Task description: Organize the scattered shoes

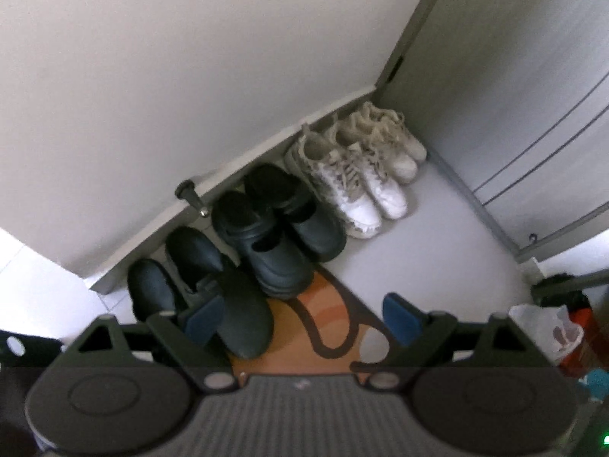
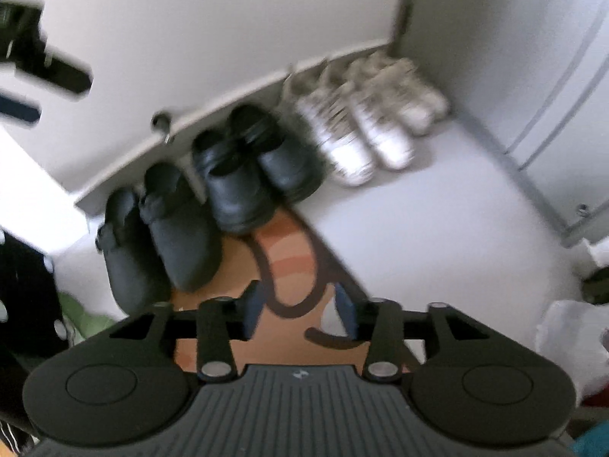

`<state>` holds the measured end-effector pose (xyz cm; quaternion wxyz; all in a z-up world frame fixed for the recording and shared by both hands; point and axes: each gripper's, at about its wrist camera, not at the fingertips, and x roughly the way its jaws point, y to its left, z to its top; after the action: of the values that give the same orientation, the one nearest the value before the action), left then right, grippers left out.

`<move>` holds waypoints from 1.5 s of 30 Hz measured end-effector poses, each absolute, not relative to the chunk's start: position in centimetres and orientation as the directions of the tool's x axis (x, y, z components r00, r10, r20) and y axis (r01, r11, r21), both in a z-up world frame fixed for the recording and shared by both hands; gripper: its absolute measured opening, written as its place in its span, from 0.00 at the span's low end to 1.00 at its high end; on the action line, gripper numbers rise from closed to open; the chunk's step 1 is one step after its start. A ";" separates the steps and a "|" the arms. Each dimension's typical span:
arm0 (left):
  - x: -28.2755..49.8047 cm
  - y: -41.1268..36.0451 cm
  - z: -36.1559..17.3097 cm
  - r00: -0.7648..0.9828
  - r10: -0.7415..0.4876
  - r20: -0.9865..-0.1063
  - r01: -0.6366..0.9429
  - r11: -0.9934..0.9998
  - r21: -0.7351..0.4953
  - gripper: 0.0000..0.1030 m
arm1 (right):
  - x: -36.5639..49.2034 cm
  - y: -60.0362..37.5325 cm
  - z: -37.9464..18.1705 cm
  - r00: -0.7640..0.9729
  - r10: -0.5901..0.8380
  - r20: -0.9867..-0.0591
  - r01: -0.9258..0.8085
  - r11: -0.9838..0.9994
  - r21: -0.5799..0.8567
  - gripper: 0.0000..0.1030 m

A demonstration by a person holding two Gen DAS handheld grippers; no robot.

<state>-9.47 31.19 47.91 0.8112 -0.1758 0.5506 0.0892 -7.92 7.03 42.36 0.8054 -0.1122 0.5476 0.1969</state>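
Shoes: four pairs stand in a row on the pale floor (image 1: 437, 236), heels against the skirting of the white wall (image 1: 171, 76), toes pointing out into the room.
White sneakers: two laced pairs (image 1: 365, 167) sit side by side at the corner end of the row, the outermost just beside the grey door frame (image 1: 403, 49).
Chunky black clogs: one pair (image 1: 278, 221) stands next to the sneakers, touching them, its toes reaching onto the edge of the mat.
Flat black clogs: the last pair (image 1: 213, 289) stands at the other end of the row, partly on the mat; in the left wrist view one finger pad overlaps it.
Doorstop: a small dark one (image 1: 190, 194) sticks out of the skirting behind the black pairs.
Mat: an orange mat (image 1: 327, 323) with dark brown curved lines lies in front of the black shoes.
Bag: a white plastic bag (image 1: 548, 327) sits at the right edge of the left wrist view; what is in it cannot be told.
Writing: no brand or label on shoes or bag can be read; the right wrist view is blurred.
Left gripper (image 1: 300, 318): jaws wide apart above the mat, nothing between the blue pads.
Right gripper (image 2: 298, 308): jaws apart over the mat, holding nothing, clear of every shoe.
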 end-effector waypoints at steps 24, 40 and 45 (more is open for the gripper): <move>-16.1 28.5 53.1 0.404 -0.015 -0.914 -0.306 0.940 -0.151 1.00 | -11.3 4.6 52.7 0.434 0.256 -0.863 -0.461 0.887 0.031 1.00; -22.3 29.0 56.2 0.439 -0.010 -0.899 -0.271 0.952 -0.143 1.00 | -15.5 6.4 57.0 0.408 0.268 -0.873 -0.468 0.882 0.052 1.00; -23.7 29.3 56.0 0.439 -0.010 -0.898 -0.253 0.958 -0.134 1.00 | -17.4 6.0 57.9 0.385 0.259 -0.886 -0.453 0.889 0.063 1.00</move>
<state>-23.74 29.30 56.02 0.8390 -0.1249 0.5246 0.0725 -17.43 5.99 57.86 0.8268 -0.0949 0.5110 0.2152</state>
